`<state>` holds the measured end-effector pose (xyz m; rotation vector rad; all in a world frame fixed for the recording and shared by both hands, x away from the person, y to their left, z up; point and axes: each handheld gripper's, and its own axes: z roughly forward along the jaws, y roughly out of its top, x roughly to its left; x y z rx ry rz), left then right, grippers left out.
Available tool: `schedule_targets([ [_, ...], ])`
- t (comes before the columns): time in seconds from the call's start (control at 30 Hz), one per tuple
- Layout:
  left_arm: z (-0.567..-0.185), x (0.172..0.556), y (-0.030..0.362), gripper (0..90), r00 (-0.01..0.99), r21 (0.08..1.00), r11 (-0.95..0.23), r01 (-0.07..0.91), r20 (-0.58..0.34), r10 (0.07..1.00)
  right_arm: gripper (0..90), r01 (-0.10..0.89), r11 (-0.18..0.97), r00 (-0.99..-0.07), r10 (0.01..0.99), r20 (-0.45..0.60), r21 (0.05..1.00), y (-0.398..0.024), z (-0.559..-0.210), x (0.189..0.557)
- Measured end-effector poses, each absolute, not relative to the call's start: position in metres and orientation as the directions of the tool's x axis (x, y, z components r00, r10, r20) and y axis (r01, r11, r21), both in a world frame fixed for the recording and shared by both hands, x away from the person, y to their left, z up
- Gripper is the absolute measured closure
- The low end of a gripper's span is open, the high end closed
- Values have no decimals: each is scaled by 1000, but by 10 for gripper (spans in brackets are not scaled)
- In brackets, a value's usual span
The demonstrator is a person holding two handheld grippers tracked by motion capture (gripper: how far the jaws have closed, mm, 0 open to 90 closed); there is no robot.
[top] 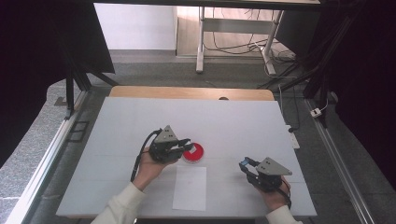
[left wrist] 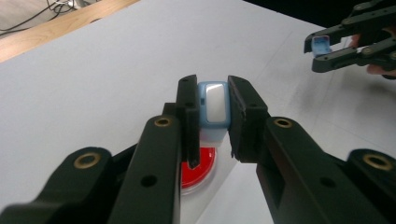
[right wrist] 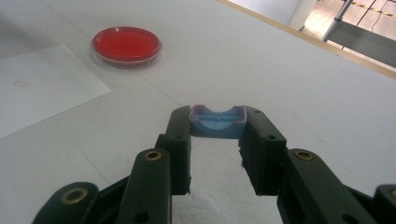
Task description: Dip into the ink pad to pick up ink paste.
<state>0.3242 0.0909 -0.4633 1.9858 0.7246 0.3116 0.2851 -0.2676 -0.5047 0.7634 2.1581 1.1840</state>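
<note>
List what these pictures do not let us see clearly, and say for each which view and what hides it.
- Red dish: left gripper view, partly behind the left claw and the blue-rimmed piece it holds.
- Mark on the paper: right gripper view, too small to read.
- Blue part in the right claw: right gripper view, both ends covered by the jaws.
- Same part: high view, too small to identify.

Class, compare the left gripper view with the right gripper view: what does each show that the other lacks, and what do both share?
Left gripper view: a light-blue block with a white face clamped in the left gripper, with the right gripper farther off. Right gripper view: a blue curved cap held in its fingers, and a white sheet of paper. Both: the red dish and the white table.
</note>
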Motion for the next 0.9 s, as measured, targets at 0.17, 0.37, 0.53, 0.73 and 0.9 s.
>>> schedule_targets([
  [0.17, -468, 336, 88, 754, 787, 852, -360, 379, -93, 610, 649, 212, 446, -674, 711, -200, 869, -270, -504, 284],
  [0.37, -470, 346, 86, 753, 782, 844, -379, 381, -75, 619, 649, 205, 446, -672, 711, -206, 871, -269, -503, 283],
  [0.53, -475, 354, 91, 753, 768, 841, -370, 395, -81, 635, 649, 213, 452, -670, 713, -208, 866, -269, -504, 285],
  [0.73, -480, 358, 90, 753, 765, 837, -372, 402, -84, 638, 649, 210, 449, -672, 711, -206, 868, -268, -505, 287],
  [0.9, -487, 359, 80, 754, 774, 816, -421, 397, -51, 631, 649, 207, 454, -673, 709, -211, 866, -267, -504, 286],
])
